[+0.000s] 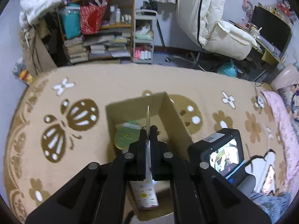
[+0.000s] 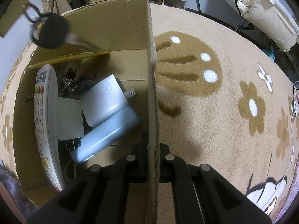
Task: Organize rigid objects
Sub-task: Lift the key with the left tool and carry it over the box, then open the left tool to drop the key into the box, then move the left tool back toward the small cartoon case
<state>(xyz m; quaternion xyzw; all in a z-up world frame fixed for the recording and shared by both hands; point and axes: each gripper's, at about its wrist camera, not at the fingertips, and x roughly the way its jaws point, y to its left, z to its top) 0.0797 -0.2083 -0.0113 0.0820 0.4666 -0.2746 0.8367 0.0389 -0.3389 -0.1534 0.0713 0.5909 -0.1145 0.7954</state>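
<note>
An open cardboard box [image 1: 169,115] sits on the beige rug. My left gripper [image 1: 148,130] hangs over it, shut on a thin metal piece [image 1: 148,115] seen edge-on. Below lie a green flat item [image 1: 127,134] and a white remote [image 1: 144,194]. My right gripper [image 2: 153,145] is shut on the box's right wall [image 2: 152,85]. The right wrist view shows the remote [image 2: 44,108], a white charger [image 2: 104,100], a pale blue device [image 2: 106,136], keys [image 2: 74,85] and a yellow strip [image 2: 69,58]. A blurred black fluffy object [image 2: 50,30] hovers at the far left corner.
The rug [image 1: 112,85] with butterfly and flower patterns spreads around the box. The right gripper's housing and screen [image 1: 222,149] sits close beside the box. Behind the rug are a bookshelf [image 1: 101,35], a small cart [image 1: 143,37], a white chair [image 1: 220,22] and a desk with a monitor [image 1: 271,29].
</note>
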